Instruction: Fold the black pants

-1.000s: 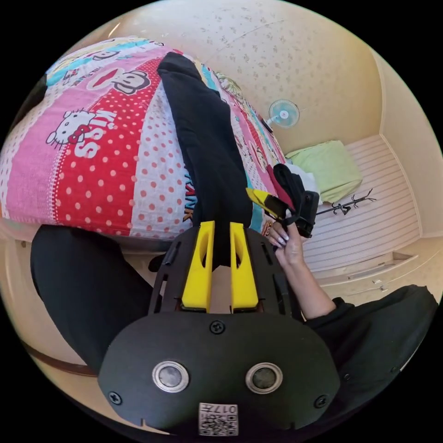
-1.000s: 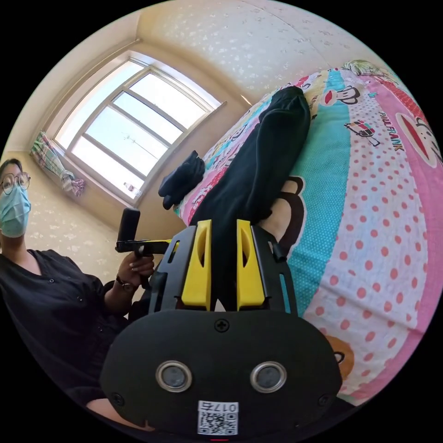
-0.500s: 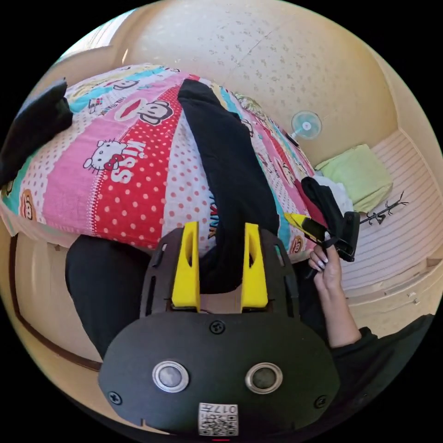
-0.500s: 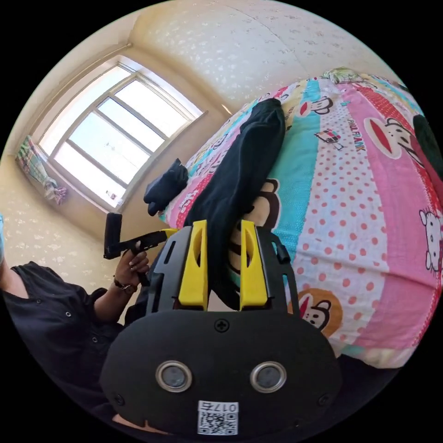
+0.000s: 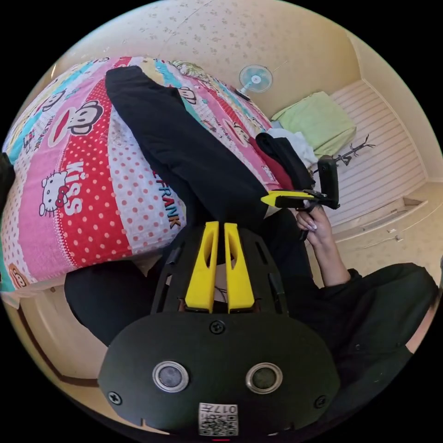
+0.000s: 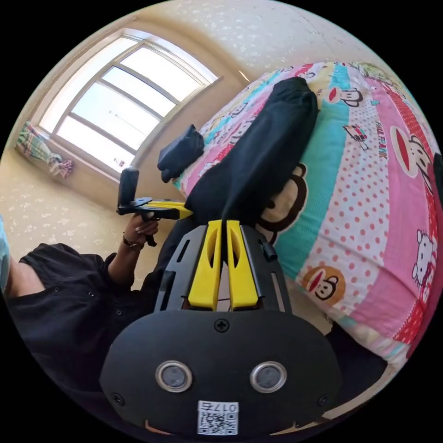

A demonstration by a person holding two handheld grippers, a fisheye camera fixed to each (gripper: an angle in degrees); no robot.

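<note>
Both the left gripper (image 5: pixel 220 227) and right gripper (image 6: pixel 221 224) have their yellow jaws nearly closed, hand-held side by side.

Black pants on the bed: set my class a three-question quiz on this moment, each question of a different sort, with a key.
1. True or false: the left gripper has both jaws closed on the black pants.
2. What lies under the pants? A) the cartoon-print bedspread B) a wooden floor C) a glass table
3. Fill in: in the right gripper view, the right gripper grips the pants at the bed's near ____.

Key: 1 true; 2 A; 3 edge.
</note>
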